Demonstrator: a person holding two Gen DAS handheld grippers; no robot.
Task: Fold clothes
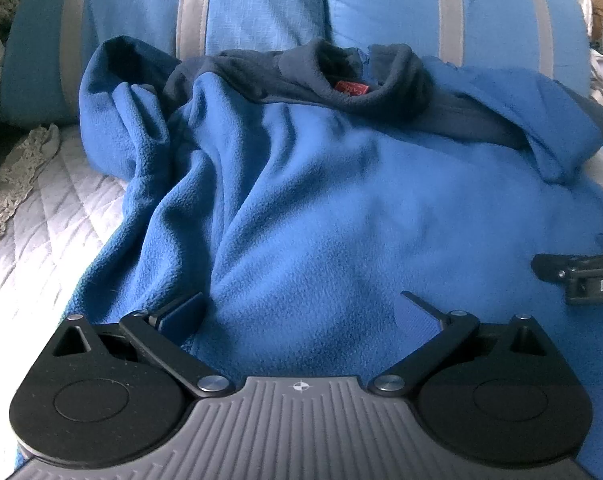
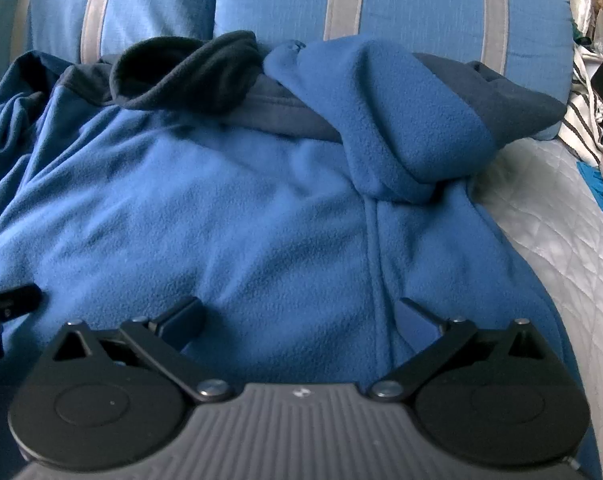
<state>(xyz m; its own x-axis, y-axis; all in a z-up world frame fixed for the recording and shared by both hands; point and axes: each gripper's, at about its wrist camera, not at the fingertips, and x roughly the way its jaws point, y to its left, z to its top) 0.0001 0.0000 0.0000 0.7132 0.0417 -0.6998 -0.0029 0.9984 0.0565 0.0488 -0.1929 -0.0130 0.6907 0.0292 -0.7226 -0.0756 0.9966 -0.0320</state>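
Note:
A blue fleece pullover (image 1: 321, 200) with a dark navy collar (image 1: 341, 72) and a red label (image 1: 351, 88) lies spread on the bed, its collar toward the pillows. My left gripper (image 1: 303, 308) hovers over its lower left part, open, with fleece below and nothing pinched. My right gripper (image 2: 301, 312) hangs open over the lower right part of the pullover (image 2: 221, 208), near a vertical seam (image 2: 375, 248). One sleeve (image 2: 401, 120) with a navy cuff lies folded across the right shoulder. Each gripper's tip shows at the edge of the other's view.
Two blue pillows with grey stripes (image 1: 261, 4) lean behind the pullover. A white quilted bedcover (image 1: 41, 232) shows at the left and also at the right (image 2: 561, 240). A lace-edged cloth (image 1: 17, 176) lies at far left; a striped bag (image 2: 585, 120) and clutter at far right.

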